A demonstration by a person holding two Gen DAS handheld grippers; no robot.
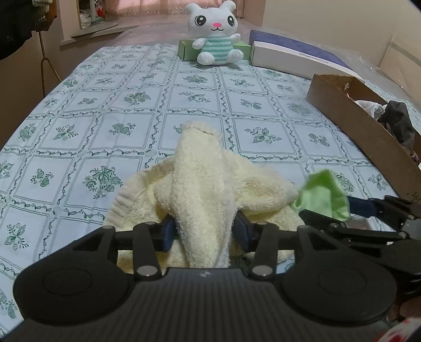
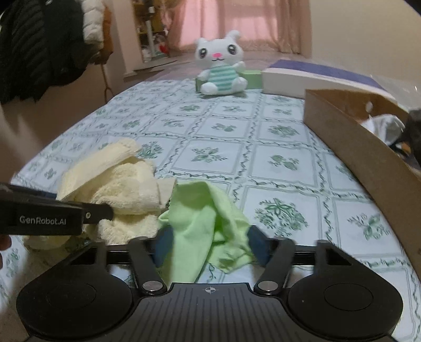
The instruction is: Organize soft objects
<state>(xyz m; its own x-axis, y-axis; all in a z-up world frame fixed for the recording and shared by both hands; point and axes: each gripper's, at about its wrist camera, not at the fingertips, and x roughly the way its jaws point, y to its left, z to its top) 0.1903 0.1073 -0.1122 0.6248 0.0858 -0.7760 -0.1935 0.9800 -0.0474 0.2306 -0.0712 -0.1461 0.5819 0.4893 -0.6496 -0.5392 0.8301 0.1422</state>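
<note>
Left of the cardboard box [image 1: 350, 118], the left tongs [image 1: 206, 231] pinch a cream towel [image 1: 200, 184] on the table [image 1: 105, 110]; beside it, the right tongs [image 2: 210, 244] grip a green cloth [image 2: 200, 210].

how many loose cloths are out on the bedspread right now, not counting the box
2. The cream towel lies bunched at the near edge, between the left gripper's jaws. The green cloth sits right beside it, between the right gripper's jaws. More may be hidden underneath.

Dim indoor light, strong fisheye bend at the edges.
Pink daylight glows through the curtains [image 2: 236, 23]; the right wrist view is softly blurred.
</note>
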